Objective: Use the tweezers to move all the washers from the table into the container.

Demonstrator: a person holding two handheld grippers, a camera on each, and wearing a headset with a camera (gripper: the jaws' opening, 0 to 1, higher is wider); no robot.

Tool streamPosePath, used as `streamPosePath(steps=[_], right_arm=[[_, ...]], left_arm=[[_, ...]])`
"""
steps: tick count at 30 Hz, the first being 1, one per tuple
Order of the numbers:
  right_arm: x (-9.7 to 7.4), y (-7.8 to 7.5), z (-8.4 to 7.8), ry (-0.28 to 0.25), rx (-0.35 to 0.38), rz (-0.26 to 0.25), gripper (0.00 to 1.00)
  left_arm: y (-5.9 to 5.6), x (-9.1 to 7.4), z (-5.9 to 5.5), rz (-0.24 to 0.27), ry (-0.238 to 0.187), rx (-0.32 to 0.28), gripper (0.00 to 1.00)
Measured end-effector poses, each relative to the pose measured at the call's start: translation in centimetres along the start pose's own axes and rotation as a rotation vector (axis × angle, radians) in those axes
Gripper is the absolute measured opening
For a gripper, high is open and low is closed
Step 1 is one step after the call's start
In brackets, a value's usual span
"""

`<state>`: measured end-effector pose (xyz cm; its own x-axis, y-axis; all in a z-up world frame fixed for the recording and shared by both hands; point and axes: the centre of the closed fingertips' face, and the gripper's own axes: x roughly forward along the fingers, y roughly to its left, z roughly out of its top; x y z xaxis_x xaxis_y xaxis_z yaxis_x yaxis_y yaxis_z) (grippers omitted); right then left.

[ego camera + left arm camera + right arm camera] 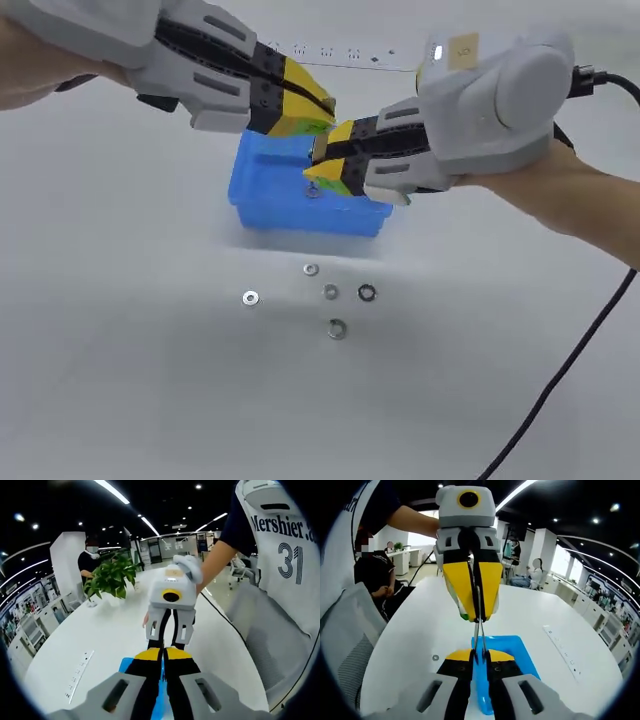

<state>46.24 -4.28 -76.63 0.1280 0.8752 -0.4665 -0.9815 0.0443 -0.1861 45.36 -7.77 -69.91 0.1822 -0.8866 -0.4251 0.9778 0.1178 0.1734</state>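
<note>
Five washers (pixel 337 328) lie loose on the white bench (pixel 120 390), just in front of the blue container (pixel 300 218). Above it the right gripper (pixel 320 168) and left gripper (pixel 322 112) meet, both sets of fingers clenched on the tweezers (pixel 479 622). A drop into the container looks to be in hand. The next move calls for a low, fine pick. Open bench lies all round, and a power strip (pixel 330 50) lines the far edge.

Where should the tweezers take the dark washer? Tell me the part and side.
Pinch the dark washer by its rim: one tweezers tip in the hole, one outside, coming from above. It lies flat on the table, likely too thin to pinch edgewise. In the head view, take its right side, away from the neighbouring washer.
</note>
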Motion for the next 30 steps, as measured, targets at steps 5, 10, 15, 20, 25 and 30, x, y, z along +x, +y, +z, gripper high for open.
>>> streamPosePath(steps=[5, 10, 15, 20, 25, 30], right_arm=[[-1.1, 2.9, -0.4, 0.007, 0.007, 0.006, 0.11], [-1.8, 5.9, -1.4, 0.030, 0.006, 0.026, 0.12], [-1.9, 8.3, -2.5, 0.054, 0.003, 0.053, 0.12], [-1.8, 10.2, -3.7, 0.073, 0.014, 0.079, 0.12], [-1.6, 11.0, -4.8, 0.087, 0.034, 0.093, 0.12], [-1.4, 11.0, -5.7, 0.091, 0.060, 0.090, 0.12]], left_arm=[[-3.3, 0.3, 0.4, -0.011, -0.020, -0.028, 0.05], [-5.9, 0.9, 0.3, -0.018, -0.031, -0.050, 0.05], [-8.6, 1.5, -0.3, -0.025, -0.030, -0.066, 0.05], [-10.3, 2.1, -1.2, -0.037, -0.024, -0.105, 0.05], [-11.1, 2.7, -2.0, -0.048, -0.024, -0.135, 0.06], [-10.8, 3.1, -2.8, -0.044, -0.027, -0.163, 0.06]])
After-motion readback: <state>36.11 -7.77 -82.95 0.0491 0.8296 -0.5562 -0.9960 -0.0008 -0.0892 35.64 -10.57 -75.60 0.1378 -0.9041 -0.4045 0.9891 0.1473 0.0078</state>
